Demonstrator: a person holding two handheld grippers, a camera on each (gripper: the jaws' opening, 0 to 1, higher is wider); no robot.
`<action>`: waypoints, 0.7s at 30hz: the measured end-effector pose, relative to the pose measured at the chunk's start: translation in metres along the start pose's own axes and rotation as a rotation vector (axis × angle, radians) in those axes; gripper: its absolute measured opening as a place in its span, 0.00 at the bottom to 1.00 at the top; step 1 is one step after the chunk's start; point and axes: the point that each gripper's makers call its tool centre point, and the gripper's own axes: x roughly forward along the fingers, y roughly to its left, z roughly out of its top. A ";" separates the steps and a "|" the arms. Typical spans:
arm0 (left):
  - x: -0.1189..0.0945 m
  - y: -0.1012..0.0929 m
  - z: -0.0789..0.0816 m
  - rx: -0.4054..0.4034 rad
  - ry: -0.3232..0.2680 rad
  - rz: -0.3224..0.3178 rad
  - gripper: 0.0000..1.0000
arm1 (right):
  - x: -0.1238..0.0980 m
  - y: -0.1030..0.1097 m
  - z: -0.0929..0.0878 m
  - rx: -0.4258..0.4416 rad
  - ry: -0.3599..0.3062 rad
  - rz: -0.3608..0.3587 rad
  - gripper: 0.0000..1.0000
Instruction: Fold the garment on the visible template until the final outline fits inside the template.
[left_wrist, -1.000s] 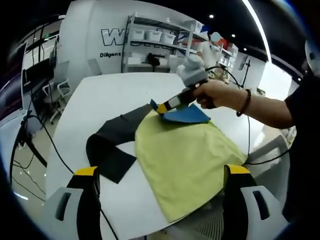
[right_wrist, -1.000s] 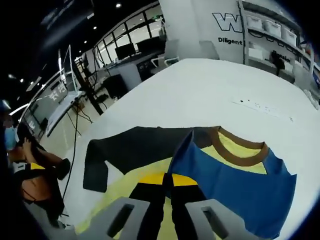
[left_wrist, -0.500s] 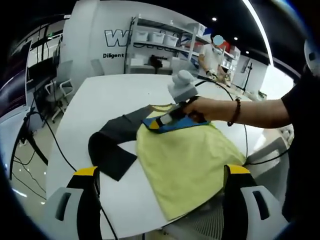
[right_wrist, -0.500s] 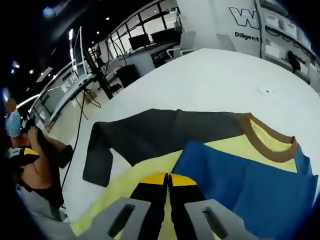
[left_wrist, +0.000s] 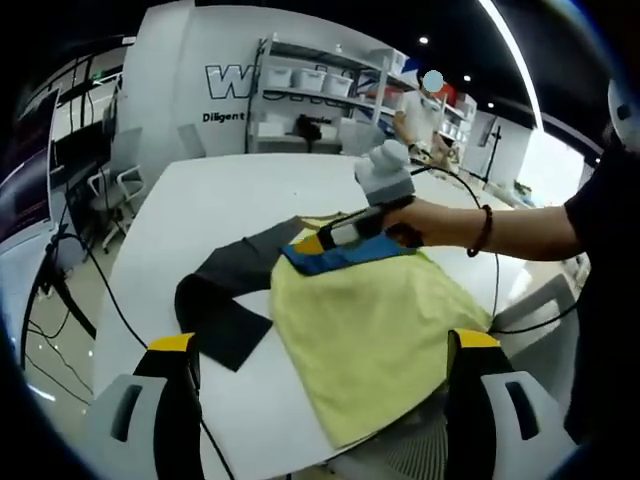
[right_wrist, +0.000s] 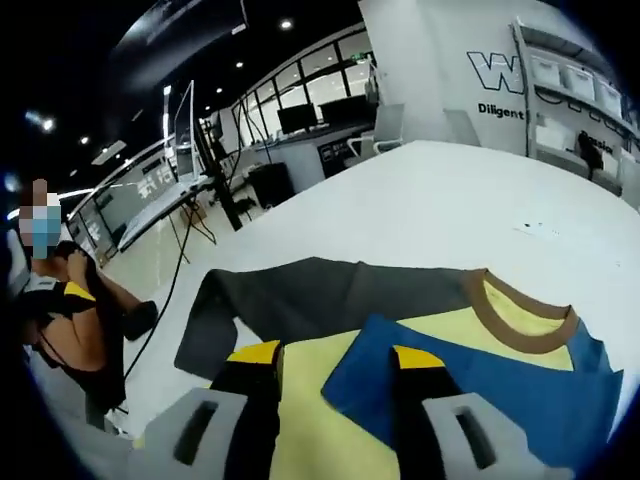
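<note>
A yellow T-shirt (left_wrist: 375, 325) lies on the white table (left_wrist: 200, 190). Its dark grey sleeve (left_wrist: 225, 295) is spread out to the left, and its blue sleeve (left_wrist: 350, 255) is folded across the chest. My right gripper (left_wrist: 322, 240), held by a hand, hovers over the blue sleeve. In the right gripper view this gripper (right_wrist: 335, 355) is open just above the blue sleeve (right_wrist: 530, 395), with the brown collar (right_wrist: 510, 320) and the grey sleeve (right_wrist: 300, 295) beyond it. My left gripper (left_wrist: 324, 340) stands wide open over the shirt's near hem, holding nothing.
The table (right_wrist: 430, 200) stretches far behind the shirt. Cables (left_wrist: 90, 270) hang off its left edge. Shelves with white bins (left_wrist: 310, 85) line the back wall, and a person (left_wrist: 420, 110) stands there. Another person (right_wrist: 60, 300) is at the table's left end.
My right gripper was shut on the blue sleeve and has opened, letting it go. The sleeve now lies flat across the yellow chest.
</note>
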 end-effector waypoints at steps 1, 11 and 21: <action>0.000 0.000 0.001 -0.005 -0.001 -0.003 0.99 | -0.002 -0.003 0.002 0.001 -0.014 -0.009 0.47; 0.000 -0.002 0.003 -0.010 -0.011 -0.009 0.99 | -0.041 -0.029 -0.001 -0.065 -0.072 -0.066 0.64; 0.001 -0.005 0.001 -0.020 0.003 -0.015 0.99 | -0.067 -0.055 -0.020 -0.102 -0.069 -0.125 0.69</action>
